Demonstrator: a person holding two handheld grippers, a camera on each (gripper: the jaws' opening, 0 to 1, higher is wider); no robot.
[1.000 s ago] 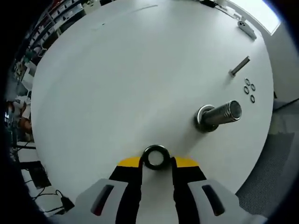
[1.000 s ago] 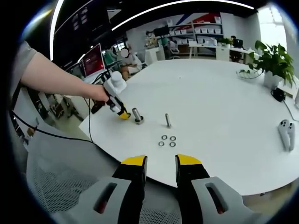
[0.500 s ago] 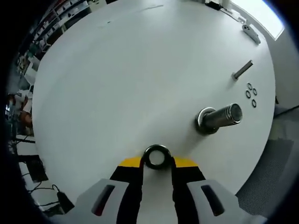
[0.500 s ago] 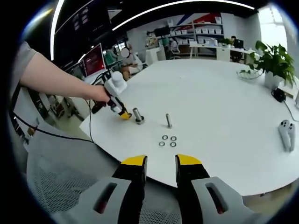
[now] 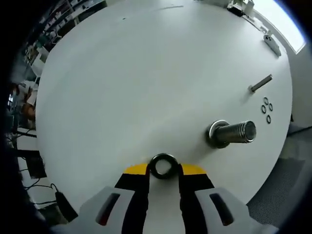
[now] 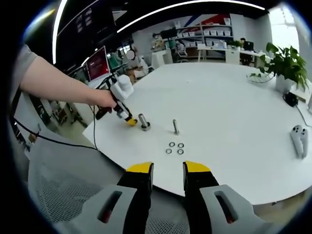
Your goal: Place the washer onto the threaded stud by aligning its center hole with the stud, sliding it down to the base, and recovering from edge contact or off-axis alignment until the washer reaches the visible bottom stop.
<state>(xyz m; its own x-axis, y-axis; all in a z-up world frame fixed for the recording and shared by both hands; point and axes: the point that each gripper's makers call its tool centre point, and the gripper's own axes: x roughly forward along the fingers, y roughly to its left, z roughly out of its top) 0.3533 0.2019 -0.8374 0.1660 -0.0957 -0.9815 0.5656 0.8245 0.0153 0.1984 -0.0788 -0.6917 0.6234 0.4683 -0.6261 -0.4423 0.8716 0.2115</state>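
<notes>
White round table [image 5: 122, 73] is taking up most of the left gripper view, with office clutter and cables peeking past its far-left edge. Left gripper [image 5: 164, 170] is pinching the washer [image 5: 163, 165] between its yellow tips, hole facing the camera, hanging over the near part of the table. Big threaded stud [image 5: 234, 132] is sitting off to the right on its wide base, well apart from the washer, so nothing is threaded on yet. Further right a thin bolt [image 5: 261, 83] is lying near three spare washers [image 5: 266, 106].

So progress-wise, I'd say the pickup is done, and the carry over, lining up the hole and sliding down to the base are all left.

Over in the right gripper view, the room is looking like an open office: shelves at the back, a red monitor [image 6: 98, 62] on the left, a potted plant [image 6: 286, 66] far right. Right gripper [image 6: 168, 171] is idling off the near table edge, jaws standing apart and carrying nothing. Across the table the person's hand [image 6: 103, 99] is holding the left gripper just beside the stud. A white controller [image 6: 298, 137] is resting at the right edge.
</notes>
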